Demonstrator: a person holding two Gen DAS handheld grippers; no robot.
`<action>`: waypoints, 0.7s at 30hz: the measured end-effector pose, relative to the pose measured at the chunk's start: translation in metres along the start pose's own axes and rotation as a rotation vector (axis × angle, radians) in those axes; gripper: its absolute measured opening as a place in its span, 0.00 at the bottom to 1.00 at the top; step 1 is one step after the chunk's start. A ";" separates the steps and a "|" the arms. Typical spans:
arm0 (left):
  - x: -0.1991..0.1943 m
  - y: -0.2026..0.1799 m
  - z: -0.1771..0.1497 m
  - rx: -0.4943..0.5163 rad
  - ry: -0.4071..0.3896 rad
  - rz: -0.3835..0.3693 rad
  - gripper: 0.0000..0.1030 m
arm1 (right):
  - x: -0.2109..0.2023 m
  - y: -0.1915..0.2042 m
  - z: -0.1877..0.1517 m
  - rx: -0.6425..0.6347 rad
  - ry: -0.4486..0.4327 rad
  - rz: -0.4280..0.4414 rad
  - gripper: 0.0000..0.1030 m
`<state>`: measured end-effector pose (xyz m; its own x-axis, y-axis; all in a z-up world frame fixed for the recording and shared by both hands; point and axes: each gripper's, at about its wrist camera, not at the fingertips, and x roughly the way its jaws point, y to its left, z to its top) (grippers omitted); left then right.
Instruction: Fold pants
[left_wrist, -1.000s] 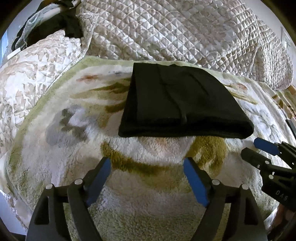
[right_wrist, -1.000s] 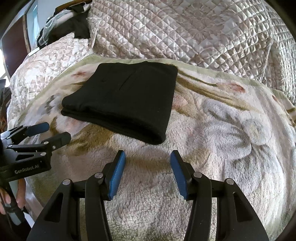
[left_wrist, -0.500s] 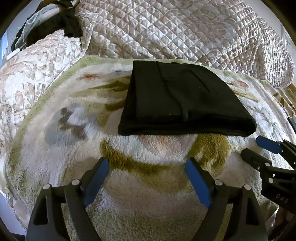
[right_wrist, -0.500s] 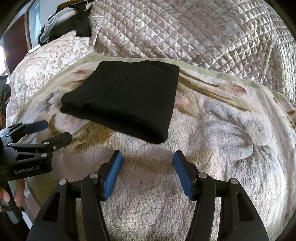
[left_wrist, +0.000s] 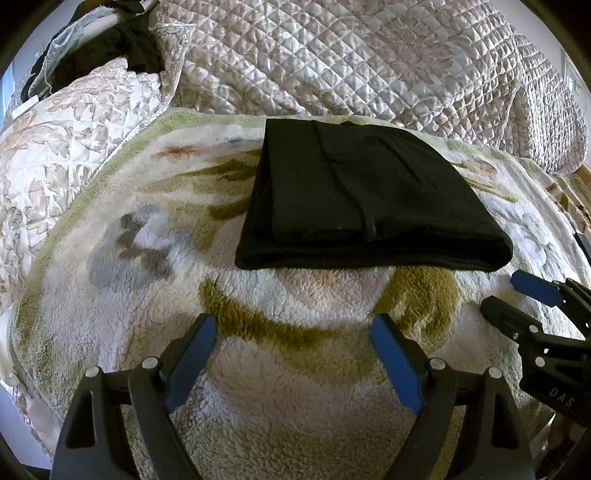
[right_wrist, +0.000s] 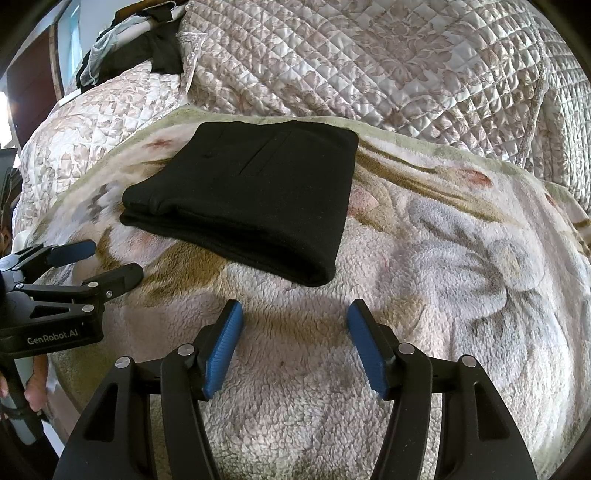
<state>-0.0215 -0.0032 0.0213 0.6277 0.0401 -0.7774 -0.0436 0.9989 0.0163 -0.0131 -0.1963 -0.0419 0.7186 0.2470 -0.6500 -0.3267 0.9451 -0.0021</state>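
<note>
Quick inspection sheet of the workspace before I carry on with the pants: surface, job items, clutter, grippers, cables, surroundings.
Surface: fleece floral blanket spread over the bed.
Job's things: black pants folded into a compact rectangle, lying flat on the blanket.
Clutter: dark clothes heaped at the far left corner.
Grippers: left gripper open, empty, short of the pants; right gripper open, empty, jaws have just been opening, nothing between them.
Cables: nothing seen.
Surroundings: quilted bedspread bunched behind the blanket.
</note>
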 end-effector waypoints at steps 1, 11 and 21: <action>0.000 0.000 0.000 0.000 0.001 0.000 0.86 | 0.000 0.000 0.000 0.000 0.000 0.000 0.58; 0.003 0.001 0.000 0.001 0.010 0.001 0.86 | 0.000 0.000 0.000 -0.001 -0.001 0.000 0.59; 0.003 0.001 0.000 0.002 0.013 0.001 0.86 | 0.000 0.000 0.000 -0.002 -0.001 -0.001 0.59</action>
<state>-0.0193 -0.0023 0.0191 0.6179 0.0406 -0.7852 -0.0424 0.9989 0.0182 -0.0129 -0.1959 -0.0420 0.7200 0.2459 -0.6490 -0.3266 0.9452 -0.0042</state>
